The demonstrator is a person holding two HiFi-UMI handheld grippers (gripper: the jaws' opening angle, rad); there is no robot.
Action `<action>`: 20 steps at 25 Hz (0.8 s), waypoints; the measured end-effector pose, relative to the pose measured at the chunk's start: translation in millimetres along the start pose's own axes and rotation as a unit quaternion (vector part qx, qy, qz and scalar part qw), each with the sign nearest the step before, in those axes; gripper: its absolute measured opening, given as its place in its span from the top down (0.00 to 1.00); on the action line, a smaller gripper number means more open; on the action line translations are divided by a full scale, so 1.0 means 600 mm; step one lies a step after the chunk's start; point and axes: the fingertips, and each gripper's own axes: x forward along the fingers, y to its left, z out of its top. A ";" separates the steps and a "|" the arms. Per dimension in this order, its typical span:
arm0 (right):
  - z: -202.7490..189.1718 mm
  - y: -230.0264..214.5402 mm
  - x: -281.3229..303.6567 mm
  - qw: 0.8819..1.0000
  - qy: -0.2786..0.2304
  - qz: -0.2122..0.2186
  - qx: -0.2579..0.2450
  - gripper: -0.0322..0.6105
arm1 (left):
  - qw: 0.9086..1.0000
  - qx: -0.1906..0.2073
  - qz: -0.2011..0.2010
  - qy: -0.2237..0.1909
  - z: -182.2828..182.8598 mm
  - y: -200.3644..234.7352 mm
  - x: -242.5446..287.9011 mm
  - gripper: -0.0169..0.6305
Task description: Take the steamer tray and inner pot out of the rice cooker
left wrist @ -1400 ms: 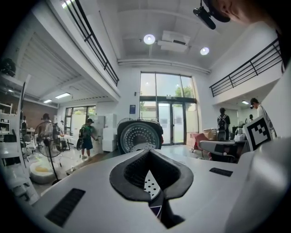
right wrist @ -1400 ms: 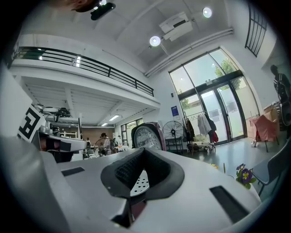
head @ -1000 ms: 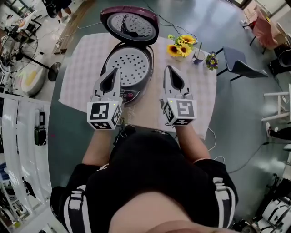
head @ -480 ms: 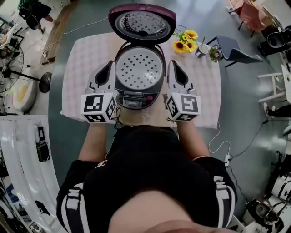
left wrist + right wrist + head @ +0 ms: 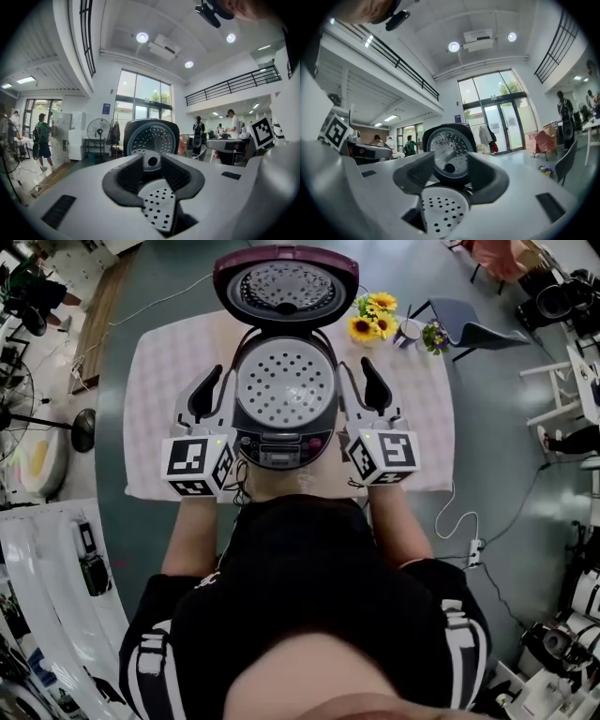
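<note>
The rice cooker stands open mid-table, its dark lid tipped up at the back. The round perforated steamer tray sits in its mouth; the inner pot is hidden beneath it. My left gripper lies along the cooker's left side and my right gripper along its right side, both pointing level. Both sets of jaws are opening with nothing gripped. Through the left gripper gap I see the tray and lid. The right gripper frames the tray and lid.
A checked cloth covers the table. Sunflowers, a cup and a small posy stand at the back right. A grey chair is beyond them. A cable trails on the floor at right.
Both grippers have slid forward and now flank the cooker, which sits centred between them. Their jaws, shut before, have parted, the right wider than the left.
</note>
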 end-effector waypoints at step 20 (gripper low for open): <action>-0.121 0.010 0.065 0.977 0.207 0.014 -0.038 0.40 | 0.974 -0.013 -0.025 0.223 -0.144 0.042 0.048 0.34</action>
